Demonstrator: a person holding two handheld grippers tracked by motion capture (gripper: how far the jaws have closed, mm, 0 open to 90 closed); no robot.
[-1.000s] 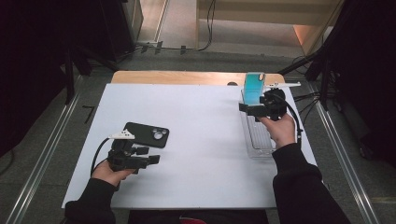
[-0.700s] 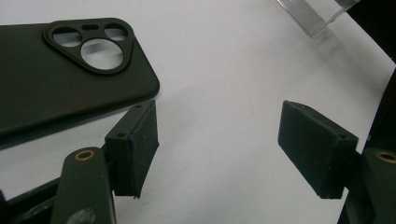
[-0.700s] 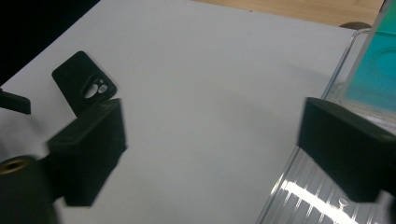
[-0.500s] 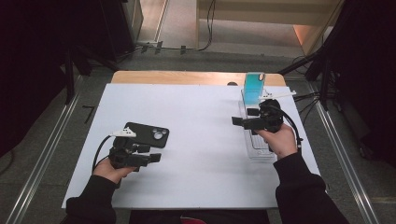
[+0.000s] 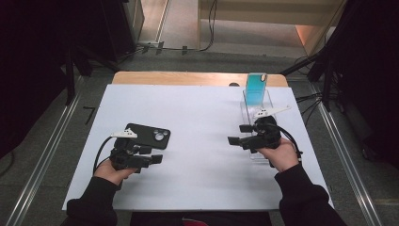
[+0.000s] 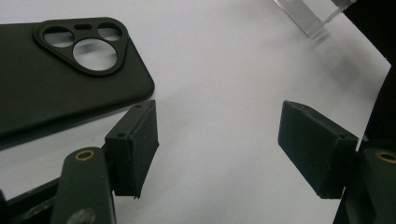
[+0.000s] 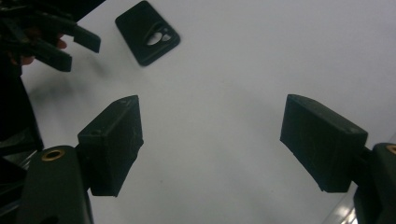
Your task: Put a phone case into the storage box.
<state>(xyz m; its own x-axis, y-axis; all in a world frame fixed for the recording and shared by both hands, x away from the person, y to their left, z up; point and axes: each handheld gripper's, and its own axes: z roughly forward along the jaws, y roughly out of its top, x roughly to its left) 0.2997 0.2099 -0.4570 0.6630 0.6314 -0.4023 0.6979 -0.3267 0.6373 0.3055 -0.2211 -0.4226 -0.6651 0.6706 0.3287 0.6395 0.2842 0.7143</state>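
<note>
Case [image 5: 147, 135]: flat on the tabletop [image 5: 202, 183], just beyond the left tongs [image 5: 155, 159], untouched.
Left tongs: low, wide, nothing between.
Right tongs [image 5: 237, 134]: pointing left, just been narrowing, gaping on nothing.
Stand [image 5: 256, 101]: clear, behind right hand, holding teal phone [image 5: 256, 87] upright.

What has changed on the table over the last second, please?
The right tool has come away from the teal phone in the clear stand, toward the person and table centre, empty, its jaws closing partway. The left tool, open, stayed beside the black case, which has not moved.
</note>
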